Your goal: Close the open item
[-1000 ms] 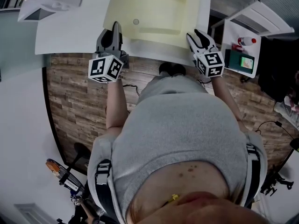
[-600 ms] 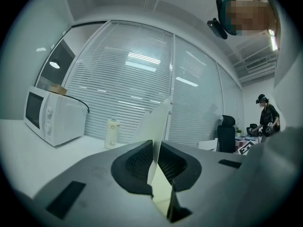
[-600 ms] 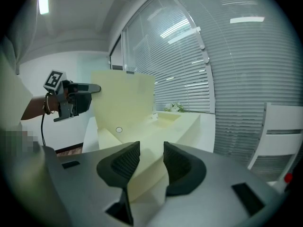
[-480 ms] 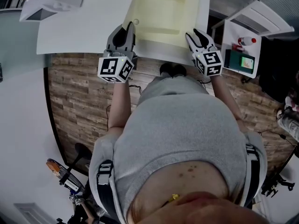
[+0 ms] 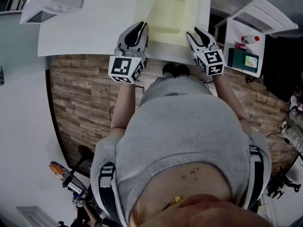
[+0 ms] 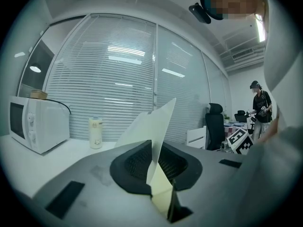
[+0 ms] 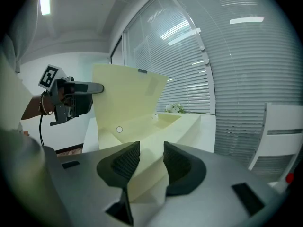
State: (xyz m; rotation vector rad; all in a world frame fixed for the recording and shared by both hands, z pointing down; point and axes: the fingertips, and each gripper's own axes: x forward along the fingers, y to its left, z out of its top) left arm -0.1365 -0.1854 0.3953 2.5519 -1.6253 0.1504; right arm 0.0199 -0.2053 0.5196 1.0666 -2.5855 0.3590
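Note:
A pale yellow case lies open on the white table [image 5: 85, 27]. Its thin lid [image 6: 152, 122] stands raised and is pinched between the pads of my left gripper [image 6: 154, 163], whose jaws are just starting to ease open. From above, the left gripper [image 5: 135, 32] sits at the case's near left edge. The lid [image 7: 124, 93] rises over the base [image 7: 166, 123] in the right gripper view, with a round snap [image 7: 119, 129] showing. My right gripper [image 7: 151, 157] grips the base's near right corner, and the same gripper [image 5: 198, 36] shows in the head view.
A microwave [image 6: 31, 122] and a small bottle [image 6: 96, 132] stand on the counter to the left. There is a white box [image 5: 52, 1] at the table's far left. A side cart [image 5: 248, 60] with a red-capped bottle stands to the right. A person [image 6: 259, 103] stands in the background.
My left gripper has swung rightward with the lid, raising it from flat to upright over the base. The right gripper has stayed in place.

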